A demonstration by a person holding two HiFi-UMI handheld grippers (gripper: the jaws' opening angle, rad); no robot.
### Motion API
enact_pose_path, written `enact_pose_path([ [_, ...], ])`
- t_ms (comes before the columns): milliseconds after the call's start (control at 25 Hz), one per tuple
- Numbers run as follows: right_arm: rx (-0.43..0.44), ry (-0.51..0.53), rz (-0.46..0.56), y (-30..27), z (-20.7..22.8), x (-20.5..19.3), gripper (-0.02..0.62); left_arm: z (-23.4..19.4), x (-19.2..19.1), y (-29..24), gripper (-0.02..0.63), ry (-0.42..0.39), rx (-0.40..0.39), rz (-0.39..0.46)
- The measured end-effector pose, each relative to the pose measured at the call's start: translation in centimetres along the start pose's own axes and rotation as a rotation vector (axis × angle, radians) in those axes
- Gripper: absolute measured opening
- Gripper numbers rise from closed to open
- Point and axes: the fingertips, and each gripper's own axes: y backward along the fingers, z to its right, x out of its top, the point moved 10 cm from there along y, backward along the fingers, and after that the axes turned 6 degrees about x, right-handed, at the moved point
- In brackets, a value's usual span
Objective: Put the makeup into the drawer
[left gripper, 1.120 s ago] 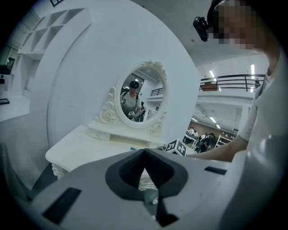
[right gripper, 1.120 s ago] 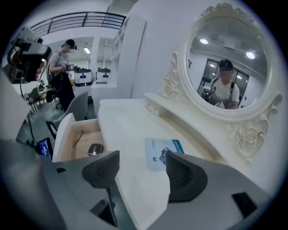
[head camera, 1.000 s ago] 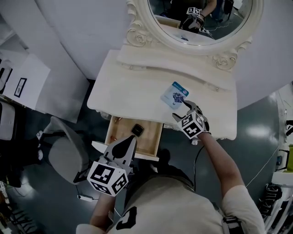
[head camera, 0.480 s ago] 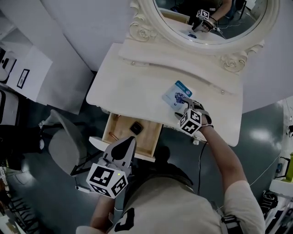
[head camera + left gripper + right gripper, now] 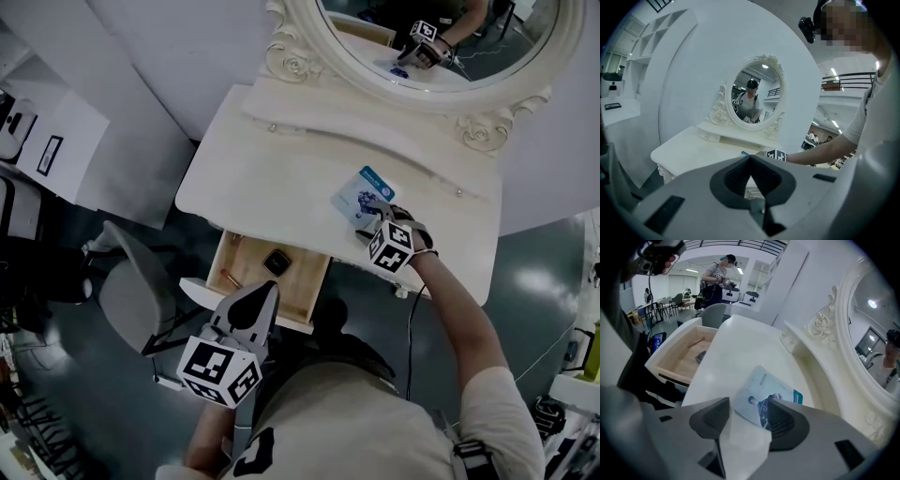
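Note:
A blue-and-white makeup packet [image 5: 361, 197] lies flat on the white vanity table [image 5: 272, 178], near its front right. My right gripper [image 5: 375, 222] points down at the packet's near edge. In the right gripper view the packet [image 5: 761, 390] lies between the jaws, which are closing but do not press on it. The wooden drawer [image 5: 248, 267] stands pulled out below the tabletop, with a dark compact [image 5: 275, 262] and a small stick [image 5: 228, 277] inside. My left gripper [image 5: 266, 291] hovers at the drawer's front, its jaws shut on nothing [image 5: 750, 161].
An oval mirror [image 5: 441, 37] in an ornate white frame stands at the back of the table. A grey chair [image 5: 131, 300] sits on the dark floor left of the drawer. A white partition [image 5: 84, 159] rises further left.
My right gripper has sunk onto the packet's near edge and rolled, and its jaws have narrowed a little. The left gripper has barely shifted by the drawer.

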Motion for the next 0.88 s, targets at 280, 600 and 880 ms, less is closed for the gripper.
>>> enact_pose_path([
  [280,0.074,0.053,-0.033,-0.4,-1.2,0.5,0.126,0.2,-0.2,-0.2,0.055,-0.006,-0.015,-0.007],
  [600,0.095,0.044,-0.056,-0.5,-0.9,0.5,0.127,0.1,-0.3,0.5,0.055,-0.006,-0.016,-0.002],
  [880,0.136,0.012,-0.068,-0.6,-0.9,0.7,0.091,-0.3,-0.6,0.9,0.055,0.005,-0.015,-0.004],
])
